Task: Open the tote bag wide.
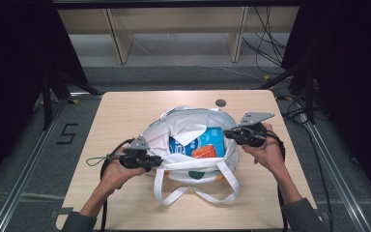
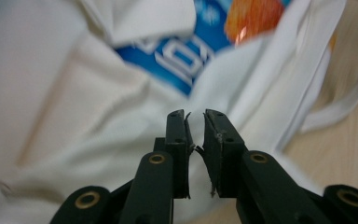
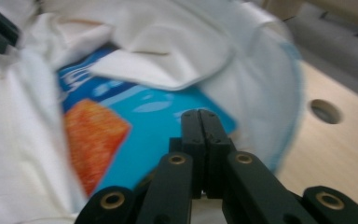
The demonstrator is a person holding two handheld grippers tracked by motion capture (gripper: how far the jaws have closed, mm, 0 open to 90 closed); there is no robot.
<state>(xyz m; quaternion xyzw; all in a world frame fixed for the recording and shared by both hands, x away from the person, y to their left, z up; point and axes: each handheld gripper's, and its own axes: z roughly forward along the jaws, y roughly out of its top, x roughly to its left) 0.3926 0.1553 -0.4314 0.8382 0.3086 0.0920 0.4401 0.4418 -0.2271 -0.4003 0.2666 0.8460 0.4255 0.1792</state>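
White tote bag (image 1: 193, 145) is lying mid-counter (image 1: 125, 111), mouth gaping, straps trailing toward the person. Inside it a blue packet (image 1: 207, 140) is lying flat with an orange packet (image 1: 204, 152) on its near edge. Left gripper (image 1: 155, 162) is sitting at the bag's left rim; in the left gripper view its fingers (image 2: 177, 140) are standing slightly parted, a narrow gap showing between them, nothing pinched, white fabric just behind. Right gripper (image 1: 228, 133) is hovering at the bag's right rim; in the right gripper view its fingers (image 3: 192, 135) are pressing flat together with nothing between them, the blue packet just beyond. A round hole (image 1: 221, 103) is showing at the counter's far edge.
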